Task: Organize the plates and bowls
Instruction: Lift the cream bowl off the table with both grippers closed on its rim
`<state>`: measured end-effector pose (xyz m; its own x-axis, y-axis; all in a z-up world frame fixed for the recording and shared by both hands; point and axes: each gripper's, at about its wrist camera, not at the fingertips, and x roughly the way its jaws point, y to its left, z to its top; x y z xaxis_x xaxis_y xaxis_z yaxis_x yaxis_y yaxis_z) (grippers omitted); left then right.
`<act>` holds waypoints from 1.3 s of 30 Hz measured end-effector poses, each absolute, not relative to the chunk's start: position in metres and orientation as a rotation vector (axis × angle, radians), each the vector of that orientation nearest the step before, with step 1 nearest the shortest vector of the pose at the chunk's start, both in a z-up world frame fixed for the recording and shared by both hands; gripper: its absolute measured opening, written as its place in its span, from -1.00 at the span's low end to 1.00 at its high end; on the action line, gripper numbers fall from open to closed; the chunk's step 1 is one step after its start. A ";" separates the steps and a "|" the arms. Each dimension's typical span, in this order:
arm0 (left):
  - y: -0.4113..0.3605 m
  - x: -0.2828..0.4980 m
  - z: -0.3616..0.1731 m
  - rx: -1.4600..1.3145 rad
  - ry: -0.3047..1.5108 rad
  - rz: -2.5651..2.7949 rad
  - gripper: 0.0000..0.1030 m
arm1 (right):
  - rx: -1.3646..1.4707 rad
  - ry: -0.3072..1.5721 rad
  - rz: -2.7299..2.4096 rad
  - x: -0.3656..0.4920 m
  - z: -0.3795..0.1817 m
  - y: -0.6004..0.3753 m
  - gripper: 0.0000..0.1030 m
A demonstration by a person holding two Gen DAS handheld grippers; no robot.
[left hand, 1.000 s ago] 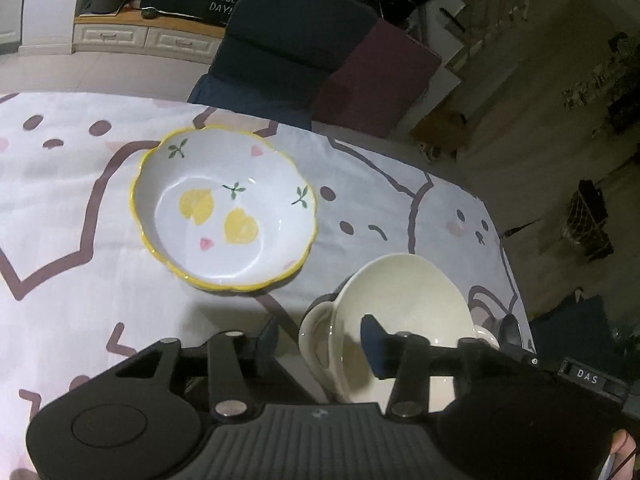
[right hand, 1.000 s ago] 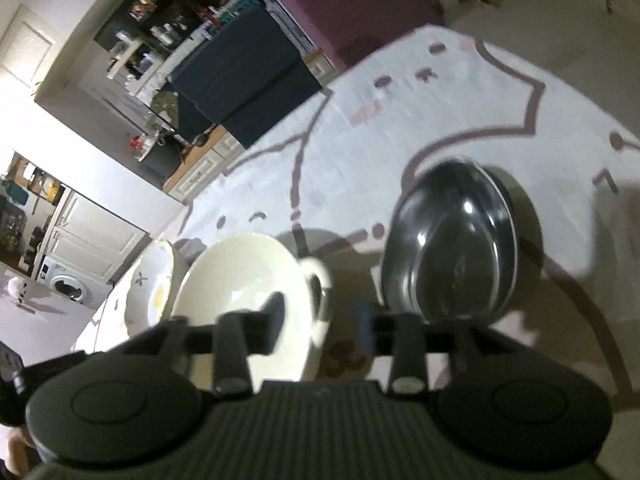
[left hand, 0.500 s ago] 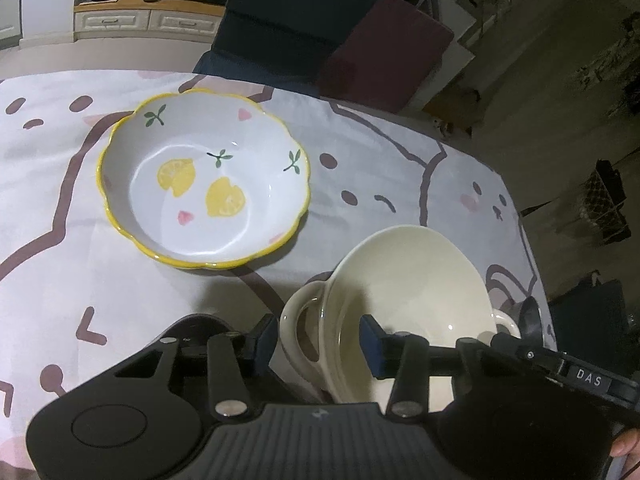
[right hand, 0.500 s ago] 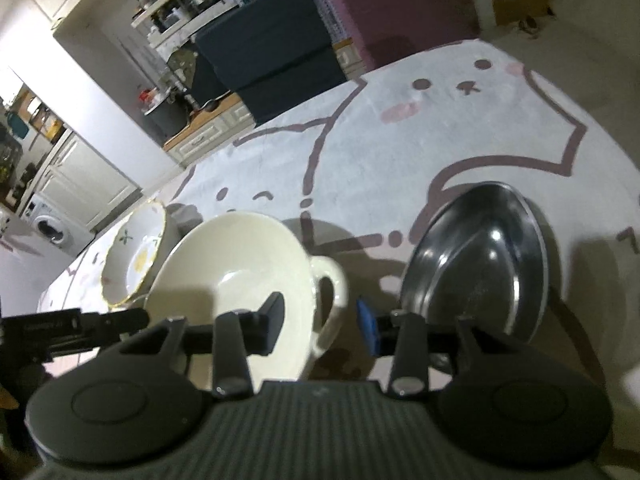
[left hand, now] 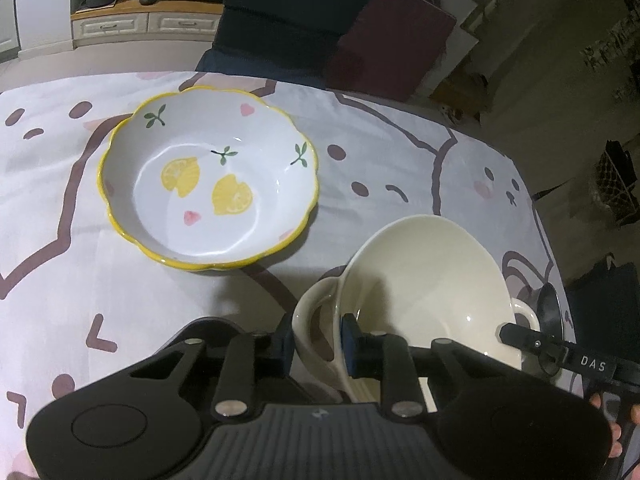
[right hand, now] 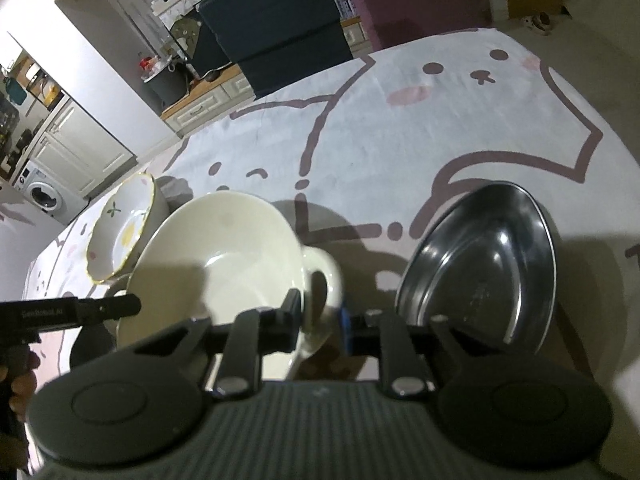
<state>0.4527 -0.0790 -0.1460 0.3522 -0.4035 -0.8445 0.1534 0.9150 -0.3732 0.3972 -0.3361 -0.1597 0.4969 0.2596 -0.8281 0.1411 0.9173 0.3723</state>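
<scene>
Both jaws grip the cream bowl: left gripper pinches its left handle, right gripper its right handle. Farther left sits the lemon plate; a steel dish lies right on the surface.

Glazed ceramic, bright steel, soft printed cloth.
The cream bowl and lemon-painted bowl shone glossy; the metal dish gleamed mirror-smooth on the matt tablecloth.

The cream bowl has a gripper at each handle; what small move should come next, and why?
Probably lift the cream bowl slightly, straight up. The left gripper and right gripper each straddle a handle closely, and the lemon bowl sits empty beside it, a likely place to stack.
</scene>
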 end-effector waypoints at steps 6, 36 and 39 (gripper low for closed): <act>-0.080 0.453 -0.148 -0.232 1.154 -0.383 -0.48 | 0.436 1.096 0.092 0.403 -0.165 -0.337 -0.55; -0.078 0.445 -0.147 -0.238 1.156 -0.394 -0.44 | 0.414 1.091 0.092 0.407 -0.166 -0.337 -0.55; -0.079 0.443 -0.147 -0.227 1.143 -0.400 -0.44 | 0.429 1.083 0.090 0.408 -0.168 -0.340 -0.49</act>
